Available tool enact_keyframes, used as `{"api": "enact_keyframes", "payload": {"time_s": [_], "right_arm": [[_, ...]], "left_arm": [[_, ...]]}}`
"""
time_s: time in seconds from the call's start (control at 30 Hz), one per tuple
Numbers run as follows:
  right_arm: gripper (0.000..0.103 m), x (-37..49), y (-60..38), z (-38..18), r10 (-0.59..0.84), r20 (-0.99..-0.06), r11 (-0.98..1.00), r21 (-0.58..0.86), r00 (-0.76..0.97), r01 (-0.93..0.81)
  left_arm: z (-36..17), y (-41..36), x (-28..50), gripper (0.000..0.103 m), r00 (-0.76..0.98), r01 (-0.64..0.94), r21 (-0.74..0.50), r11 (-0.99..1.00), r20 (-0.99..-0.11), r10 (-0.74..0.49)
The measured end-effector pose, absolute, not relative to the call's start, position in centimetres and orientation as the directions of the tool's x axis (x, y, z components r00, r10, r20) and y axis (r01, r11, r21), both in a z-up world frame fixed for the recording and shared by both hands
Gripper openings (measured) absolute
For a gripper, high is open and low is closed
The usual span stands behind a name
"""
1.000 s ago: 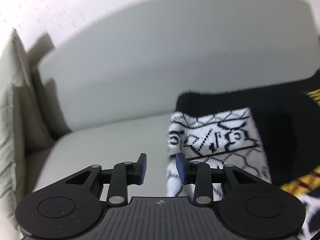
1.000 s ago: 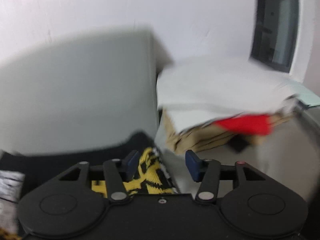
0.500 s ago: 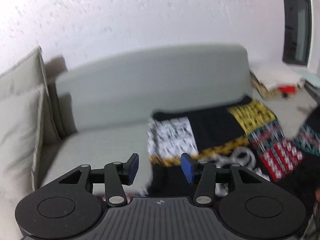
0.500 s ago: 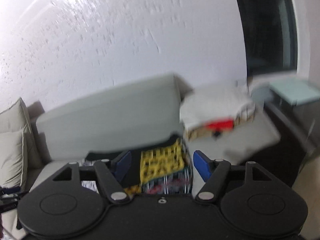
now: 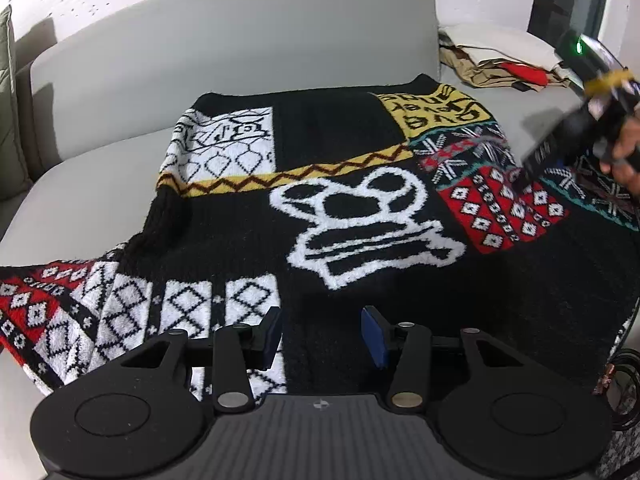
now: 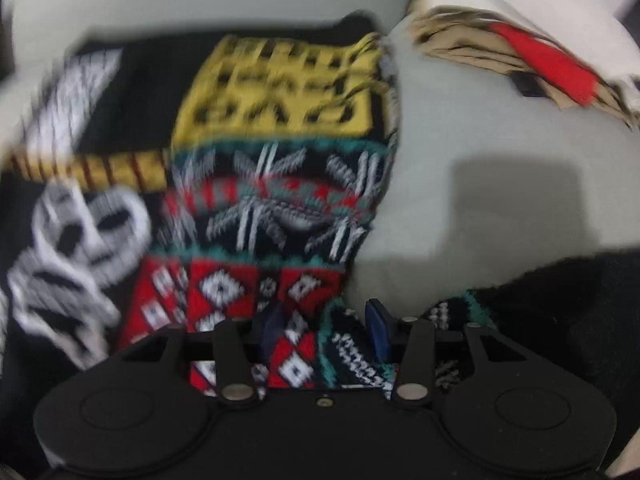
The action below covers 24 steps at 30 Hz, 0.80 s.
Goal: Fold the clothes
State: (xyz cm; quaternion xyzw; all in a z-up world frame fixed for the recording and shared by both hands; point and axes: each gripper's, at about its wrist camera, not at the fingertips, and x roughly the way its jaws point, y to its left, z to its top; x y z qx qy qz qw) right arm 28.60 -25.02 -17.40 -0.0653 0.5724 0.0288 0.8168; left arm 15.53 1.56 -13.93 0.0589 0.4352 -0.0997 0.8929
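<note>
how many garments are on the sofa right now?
1 for sure: the patchwork sweater spread on the sofa seat. The cream-and-red pile beyond its far right corner may be more fabric or paper; I can't tell which.

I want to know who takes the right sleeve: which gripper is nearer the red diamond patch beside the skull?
Right. The right gripper is closing over the red diamond patch; the left gripper hovers over the sweater's black near edge.

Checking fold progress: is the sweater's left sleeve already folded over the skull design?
No: the sleeve lies spread sideways, and the skull design is fully uncovered.
</note>
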Motion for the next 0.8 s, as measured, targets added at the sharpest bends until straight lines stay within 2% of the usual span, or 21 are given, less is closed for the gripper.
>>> {"api": "enact_keyframes", "payload": {"time_s": [0.03, 0.07, 0.1, 0.2, 0.27, 0.33, 0.4, 0.47, 0.57, 0.6, 0.63, 0.67, 0.7, 0.77, 0.8], "right_arm": [[0.023, 28.0, -24.7, -17.5, -0.048, -0.934, 0.985, -0.104, 0.355, -0.139], [0.019, 27.4, -24.4, -17.6, -0.068, -0.928, 0.979, -0.134, 0.367, -0.156], [0.018, 26.8, -24.1, -17.6, -0.089, -0.919, 0.972, -0.163, 0.383, -0.167], [0.017, 23.4, -24.9, -15.3, -0.168, -0.85, 0.972, -0.227, 0.5, -0.059], [0.019, 22.7, -26.2, -16.2, -0.202, -0.859, 0.974, -0.227, 0.471, 0.003], [0.026, 22.5, -26.1, -17.4, -0.21, -0.871, 0.972, -0.234, 0.444, 0.002], [0.038, 22.1, -25.0, -15.7, -0.203, -0.859, 0.973, -0.229, 0.47, 0.002], [0.059, 20.4, -24.3, -12.8, -0.174, -0.836, 0.98, -0.198, 0.521, 0.01], [0.065, 16.7, -24.3, -9.6, -0.06, -0.811, 0.998, -0.052, 0.583, 0.031], [0.064, 15.4, -24.3, -8.9, -0.009, -0.808, 0.999, 0.013, 0.589, 0.034], [0.057, 14.0, -24.1, -8.8, 0.064, -0.813, 0.995, 0.094, 0.578, 0.023], [0.044, 12.7, -24.0, -8.9, 0.135, -0.814, 0.985, 0.172, 0.565, 0.013], [0.038, 11.7, -23.6, -9.3, 0.191, -0.819, 0.974, 0.227, 0.541, 0.0], [0.023, 9.8, -22.2, -10.8, 0.279, -0.826, 0.952, 0.305, 0.489, -0.028], [0.021, 9.0, -21.3, -11.7, 0.311, -0.831, 0.944, 0.328, 0.462, -0.044]], "left_arm": [[-13.8, 1.8, 15.4, 0.046, 0.604, 0.225, 0.025, 0.974, -0.788, -0.119], [-13.6, 2.0, 15.3, 0.046, 0.61, 0.218, 0.033, 0.975, -0.785, -0.11], [-13.4, 2.2, 15.2, 0.046, 0.617, 0.211, 0.041, 0.977, -0.78, -0.101], [-13.1, 3.0, 14.9, 0.046, 0.63, 0.192, 0.047, 0.98, -0.772, -0.087], [-13.3, 3.3, 14.8, 0.046, 0.619, 0.177, 0.043, 0.983, -0.782, -0.077], [-13.5, 3.5, 14.5, 0.046, 0.61, 0.163, 0.043, 0.986, -0.79, -0.066], [-13.3, 3.7, 13.8, 0.046, 0.617, 0.155, 0.058, 0.986, -0.786, -0.051], [-13.0, 4.0, 12.8, 0.046, 0.624, 0.152, 0.068, 0.986, -0.781, -0.043], [-12.6, 4.4, 11.3, 0.046, 0.631, 0.16, 0.085, 0.983, -0.775, -0.036], [-12.6, 4.4, 10.9, 0.046, 0.63, 0.165, 0.09, 0.982, -0.775, -0.035], [-12.8, 4.4, 10.6, 0.046, 0.628, 0.167, 0.09, 0.982, -0.777, -0.036], [-13.1, 4.3, 10.4, 0.045, 0.621, 0.168, 0.087, 0.982, -0.783, -0.037], [-13.6, 4.2, 10.4, 0.044, 0.604, 0.169, 0.075, 0.983, -0.796, -0.043], [-14.9, 3.9, 10.4, 0.028, 0.551, 0.18, 0.046, 0.983, -0.832, -0.062], [-15.5, 3.8, 10.5, 0.025, 0.517, 0.188, 0.033, 0.982, -0.853, -0.071]]}}
